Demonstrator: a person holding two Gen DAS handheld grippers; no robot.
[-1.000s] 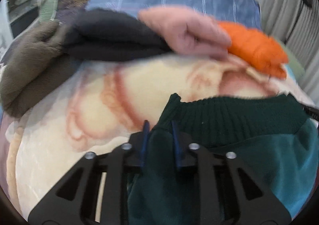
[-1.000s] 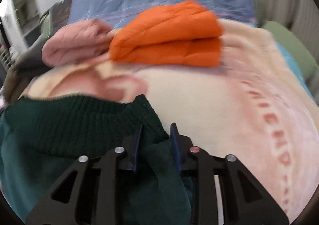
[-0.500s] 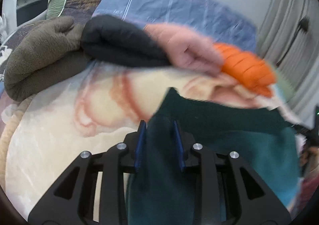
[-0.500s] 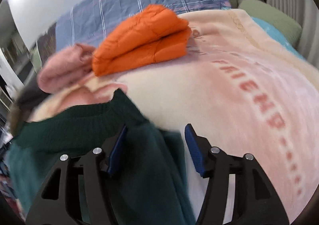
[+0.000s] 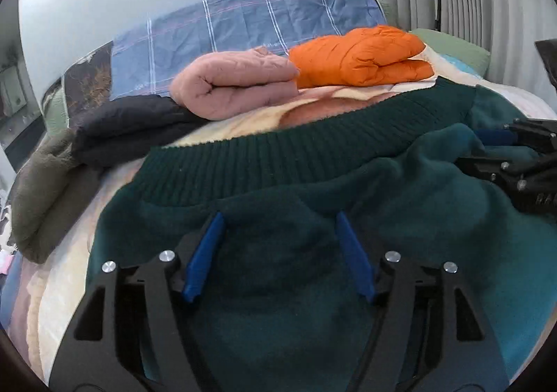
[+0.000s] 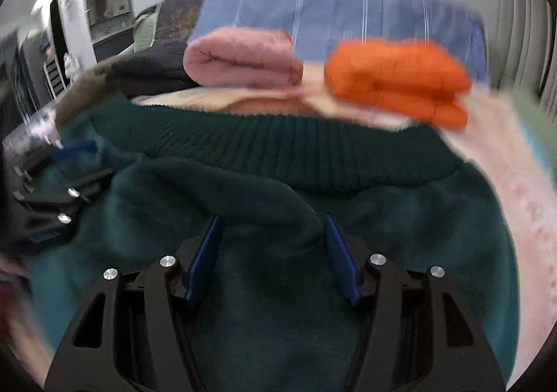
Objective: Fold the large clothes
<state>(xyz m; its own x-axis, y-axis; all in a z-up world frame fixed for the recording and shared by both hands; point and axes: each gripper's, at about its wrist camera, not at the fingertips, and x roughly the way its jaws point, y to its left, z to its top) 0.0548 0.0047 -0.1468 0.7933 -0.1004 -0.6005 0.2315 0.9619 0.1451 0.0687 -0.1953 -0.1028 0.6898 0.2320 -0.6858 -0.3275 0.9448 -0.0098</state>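
A dark green sweater (image 5: 313, 253) lies spread on the bed, filling the near half of both views. Its body is a soft, fleecy teal-green fabric, rumpled rather than flat, with a raised fold running across it just below the hem. A wide band of darker ribbed knit (image 5: 296, 159) forms the far edge, stretched across the bed in a gentle arc, its left corner resting on the cream blanket. In the right wrist view the same ribbed band (image 6: 313, 152) runs side to side above the fleecy body (image 6: 278, 287), slightly blurred.
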